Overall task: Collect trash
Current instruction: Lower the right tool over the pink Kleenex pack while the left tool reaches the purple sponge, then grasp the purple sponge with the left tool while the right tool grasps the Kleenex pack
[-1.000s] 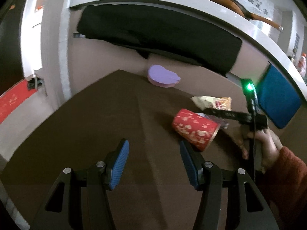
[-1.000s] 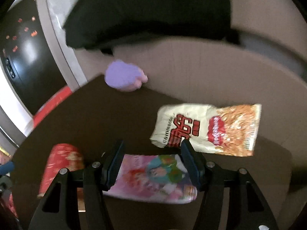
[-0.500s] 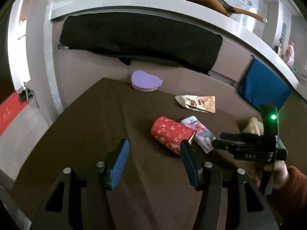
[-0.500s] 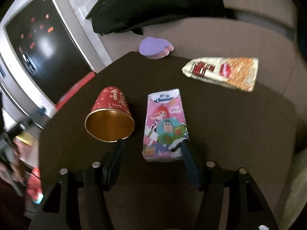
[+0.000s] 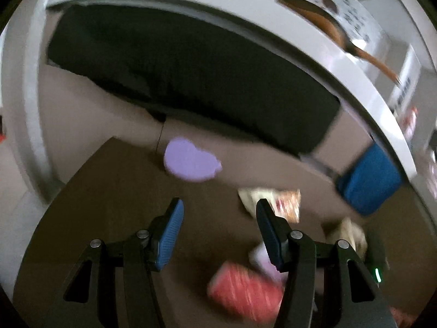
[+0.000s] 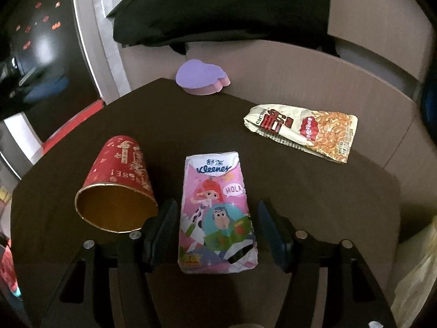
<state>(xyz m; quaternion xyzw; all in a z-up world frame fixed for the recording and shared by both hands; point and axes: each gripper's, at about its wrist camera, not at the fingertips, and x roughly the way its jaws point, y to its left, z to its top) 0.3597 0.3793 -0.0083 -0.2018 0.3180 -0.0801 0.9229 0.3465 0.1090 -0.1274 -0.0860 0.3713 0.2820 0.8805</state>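
A pink Kleenex tissue pack (image 6: 217, 213) lies on the dark brown table (image 6: 314, 191), between the open fingers of my right gripper (image 6: 217, 229), which are apart from it on both sides. A red paper cup (image 6: 117, 183) lies on its side to the left, mouth toward me. A snack wrapper (image 6: 303, 131) lies at the far right. In the blurred left wrist view my left gripper (image 5: 218, 232) is open and empty above the table, with the red cup (image 5: 245, 292) low right, the tissue pack (image 5: 262, 259) partly hidden and the wrapper (image 5: 275, 202) behind the right finger.
A purple heart-shaped box (image 6: 202, 78) sits at the table's far edge, also in the left wrist view (image 5: 191, 161). A black cloth (image 6: 218, 8) hangs over the beige seat back behind. A blue cushion (image 5: 368, 177) is at the right. A pale plastic bag (image 6: 418, 273) lies at the right edge.
My right gripper has come closer over the tissue pack, which now lies between its fingers. My left gripper has swung forward and left; the cup now sits low right in its view.
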